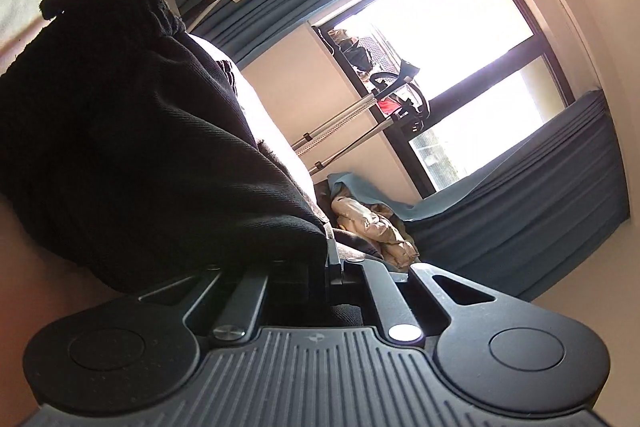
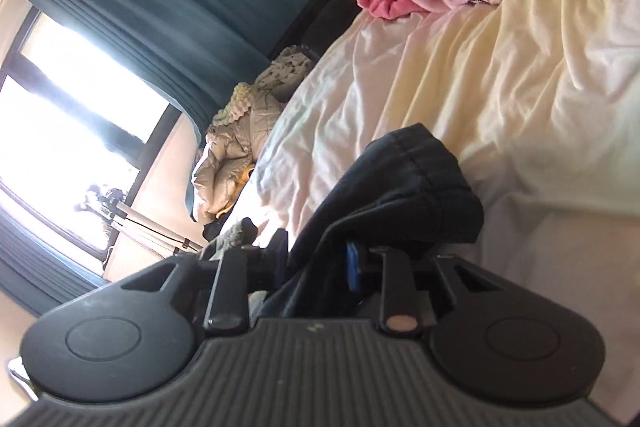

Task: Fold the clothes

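Left claw (image 1: 320, 267) is clamped tight on a thick black twill garment (image 1: 140, 147), which bunches up in front of it. Right claw (image 2: 320, 263) sits partly open with the same dark cloth (image 2: 400, 195) draped between its fingers, over the wrinkled cream bed sheet (image 2: 500, 75).

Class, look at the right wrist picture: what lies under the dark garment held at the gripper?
Under the dark garment lies a cream bedsheet, rumpled. The sheet directly beneath the cloth is covered, so anything there cannot be seen.
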### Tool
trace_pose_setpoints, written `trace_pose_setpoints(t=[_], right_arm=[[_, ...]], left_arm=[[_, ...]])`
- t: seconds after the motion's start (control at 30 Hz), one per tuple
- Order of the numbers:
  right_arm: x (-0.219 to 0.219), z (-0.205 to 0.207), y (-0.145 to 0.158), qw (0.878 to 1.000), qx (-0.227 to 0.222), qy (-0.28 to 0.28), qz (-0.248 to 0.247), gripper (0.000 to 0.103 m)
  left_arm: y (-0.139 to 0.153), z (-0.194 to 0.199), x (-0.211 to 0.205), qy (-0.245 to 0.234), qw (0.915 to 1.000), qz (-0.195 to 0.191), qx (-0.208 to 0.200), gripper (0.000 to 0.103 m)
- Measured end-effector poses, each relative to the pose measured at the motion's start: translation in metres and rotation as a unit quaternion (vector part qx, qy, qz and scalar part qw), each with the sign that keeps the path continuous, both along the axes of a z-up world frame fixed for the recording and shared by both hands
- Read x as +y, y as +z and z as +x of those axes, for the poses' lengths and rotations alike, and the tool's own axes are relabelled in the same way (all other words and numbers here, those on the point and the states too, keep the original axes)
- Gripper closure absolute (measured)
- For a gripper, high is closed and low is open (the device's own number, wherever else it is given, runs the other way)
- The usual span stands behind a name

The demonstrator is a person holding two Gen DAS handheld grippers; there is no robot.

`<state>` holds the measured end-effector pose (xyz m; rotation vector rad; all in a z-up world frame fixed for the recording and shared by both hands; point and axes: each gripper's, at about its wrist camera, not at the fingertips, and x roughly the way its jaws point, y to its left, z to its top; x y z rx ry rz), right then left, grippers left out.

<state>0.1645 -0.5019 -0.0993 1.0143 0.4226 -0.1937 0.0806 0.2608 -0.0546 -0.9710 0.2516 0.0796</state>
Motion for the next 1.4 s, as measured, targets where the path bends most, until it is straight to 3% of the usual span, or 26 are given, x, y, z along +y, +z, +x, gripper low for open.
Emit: trace_pose_setpoints(t=[0.07, 0.2, 0.5, 0.6, 0.73, 0.87, 1.0, 1.07, 1.13, 1.2, 1.27, 1.33, 1.4], right_arm=[[-0.006, -0.009, -0.014, 1.000, 0.010, -0.010, 0.027, 0.045], [-0.021, -0.038, -0.028, 0.993, 0.011, -0.058, 0.098, 0.045], [-0.038, -0.037, -0.051, 0.987, 0.000, -0.065, 0.145, 0.049], [-0.045, -0.020, -0.055, 0.992, -0.015, -0.059, 0.113, 0.062], [-0.047, -0.012, -0.059, 0.989, -0.069, -0.053, 0.120, 0.092], [-0.033, -0.017, -0.016, 0.990, -0.127, -0.036, 0.053, 0.097], [-0.025, -0.037, 0.045, 0.983, -0.177, -0.052, -0.025, 0.097], [-0.032, -0.048, 0.056, 0.982, -0.163, -0.085, -0.042, 0.097], [-0.045, -0.050, 0.039, 0.988, -0.096, -0.116, -0.024, 0.097], [-0.061, -0.051, -0.001, 0.990, -0.010, -0.129, 0.054, 0.097], [-0.070, -0.059, -0.038, 0.981, 0.034, -0.136, 0.138, 0.097], [-0.070, -0.069, -0.045, 0.978, 0.039, -0.136, 0.156, 0.097], [-0.067, -0.071, -0.035, 0.981, 0.025, -0.128, 0.142, 0.097]], left_arm=[[-0.001, 0.002, -0.003, 0.004, 1.0000, 0.007, 0.004, 0.095], [0.000, 0.005, -0.005, 0.006, 0.9998, 0.015, 0.007, 0.095], [0.002, 0.008, -0.004, 0.007, 0.9997, 0.019, 0.016, 0.095], [0.006, 0.016, -0.006, 0.009, 0.9993, 0.032, 0.018, 0.095], [0.003, 0.022, -0.007, 0.015, 0.9993, 0.025, 0.025, 0.095], [0.001, 0.028, -0.012, 0.017, 0.9983, 0.037, 0.041, 0.094], [0.006, 0.020, -0.005, 0.003, 1.0000, -0.005, -0.007, 0.094], [0.007, 0.015, 0.000, 0.003, 0.9991, -0.028, -0.031, 0.094], [0.004, 0.009, 0.006, 0.004, 0.9973, -0.061, -0.041, 0.094], [0.000, 0.005, 0.006, 0.002, 0.9960, -0.083, -0.033, 0.094], [0.001, 0.003, 0.003, -0.004, 0.9970, -0.075, -0.018, 0.094], [0.005, 0.000, -0.001, -0.008, 0.9983, -0.057, -0.013, 0.094], [0.008, -0.002, -0.003, -0.007, 0.9988, -0.048, -0.010, 0.094]])
